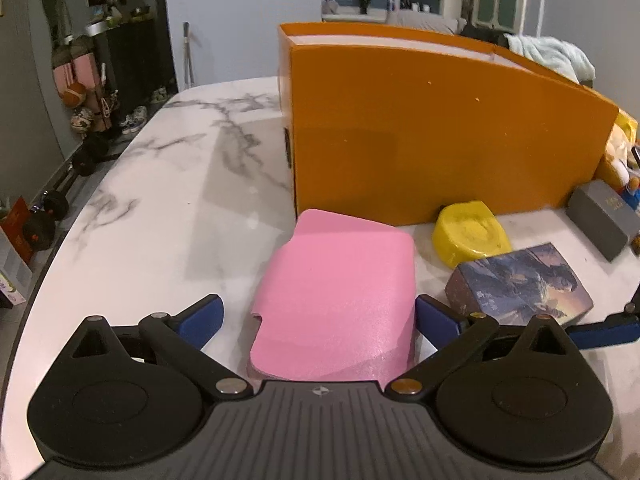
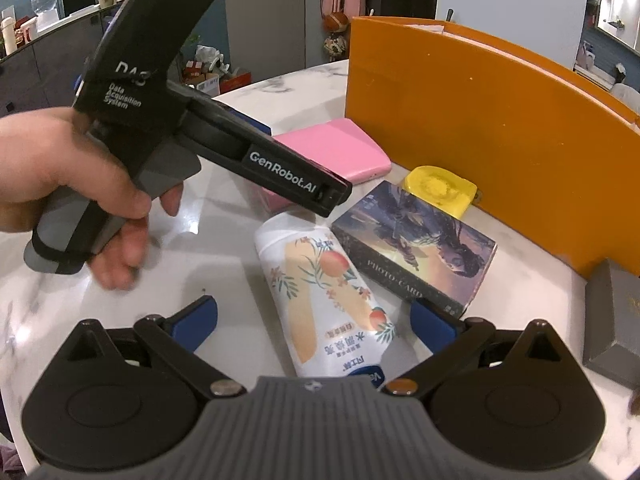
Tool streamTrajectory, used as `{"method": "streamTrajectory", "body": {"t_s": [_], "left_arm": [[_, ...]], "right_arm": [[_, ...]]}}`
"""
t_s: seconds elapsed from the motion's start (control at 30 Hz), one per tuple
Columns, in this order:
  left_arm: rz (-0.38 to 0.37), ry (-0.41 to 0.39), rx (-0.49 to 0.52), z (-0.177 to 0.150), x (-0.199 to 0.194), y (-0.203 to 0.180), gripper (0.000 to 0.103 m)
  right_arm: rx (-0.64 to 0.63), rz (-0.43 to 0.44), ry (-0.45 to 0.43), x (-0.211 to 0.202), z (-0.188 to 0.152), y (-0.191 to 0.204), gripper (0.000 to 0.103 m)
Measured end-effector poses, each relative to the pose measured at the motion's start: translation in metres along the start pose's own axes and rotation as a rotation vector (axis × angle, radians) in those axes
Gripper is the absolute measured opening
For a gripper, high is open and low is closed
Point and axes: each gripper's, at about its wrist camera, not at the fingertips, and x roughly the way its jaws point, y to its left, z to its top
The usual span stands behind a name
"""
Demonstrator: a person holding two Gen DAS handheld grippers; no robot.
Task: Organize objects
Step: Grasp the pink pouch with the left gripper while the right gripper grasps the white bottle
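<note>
A flat pink case (image 1: 340,280) lies on the marble table (image 1: 160,200), between the spread blue pads of my left gripper (image 1: 320,316). The pads stand apart from its sides, so the gripper is open. In the right wrist view a white can printed with peaches (image 2: 320,292) lies on its side between the fingers of my right gripper (image 2: 314,320), which is open and not touching it. Beside the can sits a photo-card box (image 2: 416,248) and, further back, a yellow lump (image 2: 440,188) and the pink case (image 2: 340,148). A hand (image 2: 60,168) holds the left tool over the case.
A tall orange box (image 1: 440,128) stands behind the objects, open at the top. A grey box (image 1: 604,216) and a yellow plush toy (image 1: 620,148) sit at the right. The table's curved edge runs along the left, with shoes and dumbbells on the floor beyond.
</note>
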Motion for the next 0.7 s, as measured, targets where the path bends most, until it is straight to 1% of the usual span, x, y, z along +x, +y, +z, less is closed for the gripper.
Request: {"method": "streamTrajectory", "body": {"t_s": [0.1, 0.13, 0.17, 0.2, 0.27, 0.3, 0.33, 0.43, 0.57, 0.67, 0.7], "left_arm": [[-0.027, 0.032, 0.057, 0.004, -0.001, -0.002, 0.103], [-0.026, 0.041, 0.061, 0.004, 0.000, -0.002, 0.103], [-0.025, 0.049, 0.059, 0.005, -0.001, -0.002, 0.103], [-0.024, 0.054, 0.053, 0.004, 0.000, -0.002, 0.103], [-0.014, 0.060, 0.036, 0.004, 0.000, -0.002, 0.103], [-0.020, 0.063, 0.013, 0.004, 0.001, 0.001, 0.103], [-0.006, 0.062, -0.005, 0.004, 0.002, 0.002, 0.103], [0.001, 0.061, -0.013, 0.004, 0.001, 0.006, 0.103], [-0.003, 0.045, -0.004, 0.004, 0.003, 0.007, 0.103], [-0.013, 0.039, 0.020, 0.005, 0.004, 0.007, 0.103], [-0.028, 0.035, 0.024, 0.005, 0.004, 0.009, 0.103]], "right_arm": [[0.000, 0.000, -0.003, 0.000, 0.000, 0.002, 0.100], [-0.002, 0.001, -0.012, -0.001, 0.000, 0.003, 0.095], [-0.002, 0.001, -0.018, -0.002, 0.000, 0.003, 0.091], [0.000, -0.001, -0.020, -0.001, 0.001, 0.002, 0.089], [0.003, -0.006, -0.026, -0.002, 0.002, 0.001, 0.079], [0.004, -0.008, -0.027, -0.003, 0.003, 0.001, 0.077], [0.004, -0.009, -0.026, -0.004, 0.003, 0.000, 0.076], [0.003, -0.009, -0.024, -0.004, 0.003, -0.001, 0.073], [0.003, -0.009, -0.023, -0.005, 0.002, -0.001, 0.073], [0.003, -0.011, -0.019, -0.007, 0.001, 0.000, 0.073], [0.003, -0.011, -0.018, -0.007, 0.001, 0.000, 0.073]]}}
